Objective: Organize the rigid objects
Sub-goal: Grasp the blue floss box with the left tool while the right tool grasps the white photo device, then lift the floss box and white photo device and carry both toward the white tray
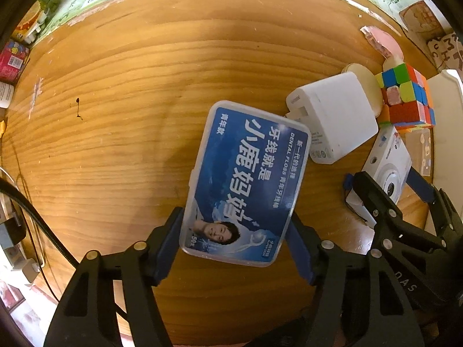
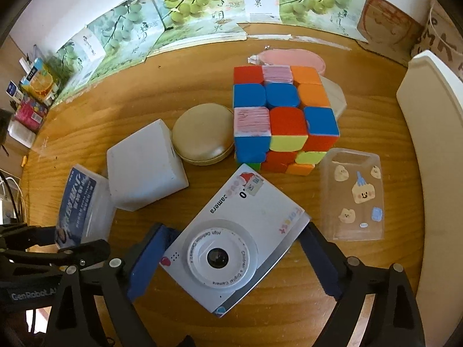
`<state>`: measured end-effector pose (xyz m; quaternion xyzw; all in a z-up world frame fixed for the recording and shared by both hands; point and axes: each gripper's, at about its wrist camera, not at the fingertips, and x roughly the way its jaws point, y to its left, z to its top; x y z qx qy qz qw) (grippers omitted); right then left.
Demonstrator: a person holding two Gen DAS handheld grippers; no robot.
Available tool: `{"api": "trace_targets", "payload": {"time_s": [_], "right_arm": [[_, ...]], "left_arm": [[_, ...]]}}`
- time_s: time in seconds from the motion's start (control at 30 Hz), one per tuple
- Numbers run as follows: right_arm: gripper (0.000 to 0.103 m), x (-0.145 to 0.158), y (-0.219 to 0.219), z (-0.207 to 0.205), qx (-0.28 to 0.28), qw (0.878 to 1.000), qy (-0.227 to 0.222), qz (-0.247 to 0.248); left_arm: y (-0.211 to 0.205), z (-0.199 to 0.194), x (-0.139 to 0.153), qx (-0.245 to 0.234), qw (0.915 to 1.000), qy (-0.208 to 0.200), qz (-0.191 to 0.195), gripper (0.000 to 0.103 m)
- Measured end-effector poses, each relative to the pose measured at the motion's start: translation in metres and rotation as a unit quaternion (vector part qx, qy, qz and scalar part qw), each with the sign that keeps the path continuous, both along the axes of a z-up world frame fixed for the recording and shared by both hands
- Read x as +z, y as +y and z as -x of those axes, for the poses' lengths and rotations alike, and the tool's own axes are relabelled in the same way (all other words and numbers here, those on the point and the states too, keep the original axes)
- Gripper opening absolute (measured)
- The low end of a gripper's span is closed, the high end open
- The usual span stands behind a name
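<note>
Floss box (image 1: 246, 185), clamped by left gripper (image 1: 235, 240) for sorting, beside charger (image 1: 332, 115); right gripper (image 2: 231, 260) fingers apart around toy camera (image 2: 231, 240).

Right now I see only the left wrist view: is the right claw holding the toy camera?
Observer: No. The right claw is open. The camera lies flat between its fingers, and neither pad presses on it.
Operator: What lies to the right of the camera?
Observer: A clear phone case with cartoon stickers lies flat on the table, apart from the camera.
Operator: My left claw grips the floss box. What is half hidden behind the white block?
Observer: A round beige case, lid shut, lies between the block and the cube.
</note>
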<state>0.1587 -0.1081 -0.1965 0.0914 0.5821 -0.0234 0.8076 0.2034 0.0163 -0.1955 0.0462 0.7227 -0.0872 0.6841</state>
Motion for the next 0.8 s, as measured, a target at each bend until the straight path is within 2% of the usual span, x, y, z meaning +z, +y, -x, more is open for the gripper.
{"api": "trace_targets", "payload": {"time_s": [0.37, 0.47, 0.8], "right_arm": [[0.085, 0.002, 0.003, 0.001, 0.012, 1.000, -0.006, 0.004], [0.075, 0.004, 0.004, 0.002, 0.014, 1.000, -0.012, -0.002], [0.066, 0.007, 0.009, 0.011, 0.030, 0.999, -0.003, -0.014]], "left_arm": [[0.003, 0.014, 0.004, 0.007, 1.0000, -0.004, 0.003, 0.070], [0.007, 0.012, 0.009, 0.009, 0.9999, -0.003, 0.005, 0.070], [0.014, 0.017, 0.003, 0.037, 0.9991, 0.010, 0.015, 0.069]]}}
